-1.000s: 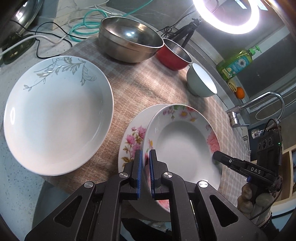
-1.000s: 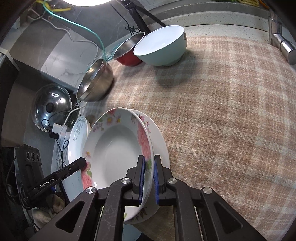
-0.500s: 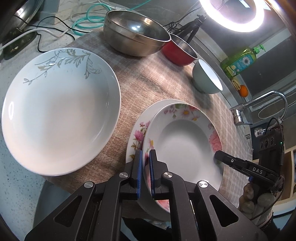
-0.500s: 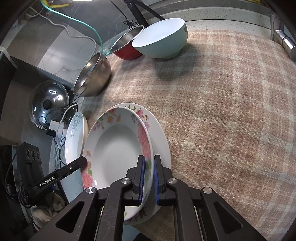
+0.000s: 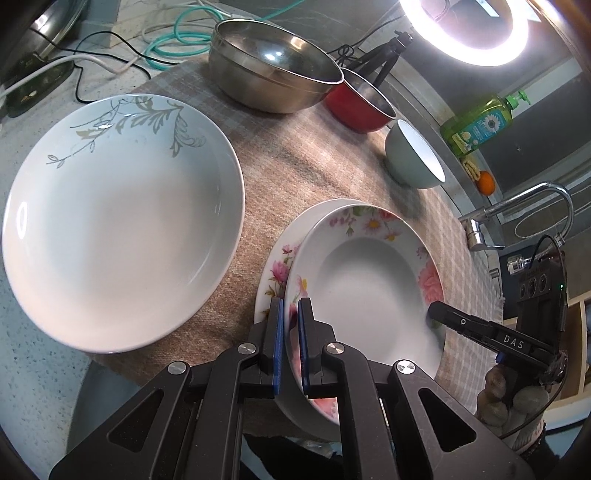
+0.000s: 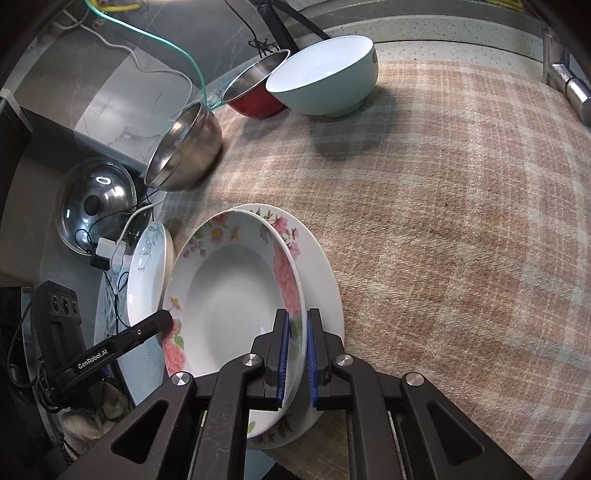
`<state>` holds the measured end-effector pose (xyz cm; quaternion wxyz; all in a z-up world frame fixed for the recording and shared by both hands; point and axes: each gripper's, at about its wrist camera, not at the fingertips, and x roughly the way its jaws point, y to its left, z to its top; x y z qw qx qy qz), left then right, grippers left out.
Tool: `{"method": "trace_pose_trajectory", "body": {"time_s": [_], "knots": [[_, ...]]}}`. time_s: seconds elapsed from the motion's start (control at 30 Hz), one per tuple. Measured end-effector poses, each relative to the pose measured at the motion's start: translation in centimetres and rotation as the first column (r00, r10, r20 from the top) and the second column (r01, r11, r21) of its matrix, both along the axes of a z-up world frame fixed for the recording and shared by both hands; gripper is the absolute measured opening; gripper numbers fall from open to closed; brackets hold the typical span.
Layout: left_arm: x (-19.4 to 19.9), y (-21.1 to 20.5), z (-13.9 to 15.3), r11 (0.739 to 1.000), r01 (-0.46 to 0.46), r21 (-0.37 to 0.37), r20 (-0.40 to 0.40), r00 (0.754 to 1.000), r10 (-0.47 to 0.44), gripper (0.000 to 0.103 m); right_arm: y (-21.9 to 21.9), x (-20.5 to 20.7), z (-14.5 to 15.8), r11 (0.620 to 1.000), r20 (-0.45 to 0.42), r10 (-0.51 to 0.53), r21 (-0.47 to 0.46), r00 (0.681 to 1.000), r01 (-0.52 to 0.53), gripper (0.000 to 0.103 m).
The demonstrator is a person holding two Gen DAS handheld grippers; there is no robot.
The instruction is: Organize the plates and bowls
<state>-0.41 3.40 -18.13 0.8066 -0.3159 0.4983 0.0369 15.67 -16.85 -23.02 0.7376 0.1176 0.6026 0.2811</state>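
Observation:
A floral deep plate (image 5: 369, 280) (image 6: 229, 295) sits on a flat floral plate (image 5: 288, 236) (image 6: 321, 280) on the plaid mat. My left gripper (image 5: 290, 306) is shut on the deep plate's near rim. My right gripper (image 6: 295, 317) is shut on the opposite rim and shows at the right in the left wrist view (image 5: 432, 314). A large white leaf-pattern plate (image 5: 118, 218) (image 6: 147, 266) lies to the left. A steel bowl (image 5: 273, 66) (image 6: 184, 155), a red bowl (image 5: 362, 103) (image 6: 255, 92) and a pale green bowl (image 5: 410, 158) (image 6: 325, 77) stand at the back.
A faucet (image 5: 517, 206) and a green soap bottle (image 5: 480, 122) are at the right. A ring light (image 5: 469, 29) on a tripod, cables, a teal hose (image 5: 177, 44) and a pot lid (image 6: 96, 206) lie behind the mat. The mat's near edge is just under the plates.
The deep floral plate, held at both rims, has lowered closer onto the flat floral plate. Both grippers moved slightly with it and remain shut.

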Motion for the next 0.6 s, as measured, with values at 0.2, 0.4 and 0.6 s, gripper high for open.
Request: {"method": "trace_pose_trajectory", "body": {"time_s": [0.2,0.4,0.6], "knots": [[-0.08,0.03,-0.05,1.000,0.003,0.005,0.001,1.000,-0.003,0.005,0.15,-0.44,0.06,1.000,0.013,0.005,-0.016,1.000,-0.005,0.009],[-0.14,0.12,0.03,1.000,0.005,0.012,0.005,1.000,-0.005,0.005,0.65,-0.69,0.19,0.999,0.029,0.021,-0.039,0.999,-0.020,0.010],[-0.24,0.27,0.12,1.000,0.007,0.011,0.007,1.000,-0.007,0.005,0.93,-0.82,0.13,0.999,0.034,0.031,-0.044,0.999,-0.029,0.011]]}}
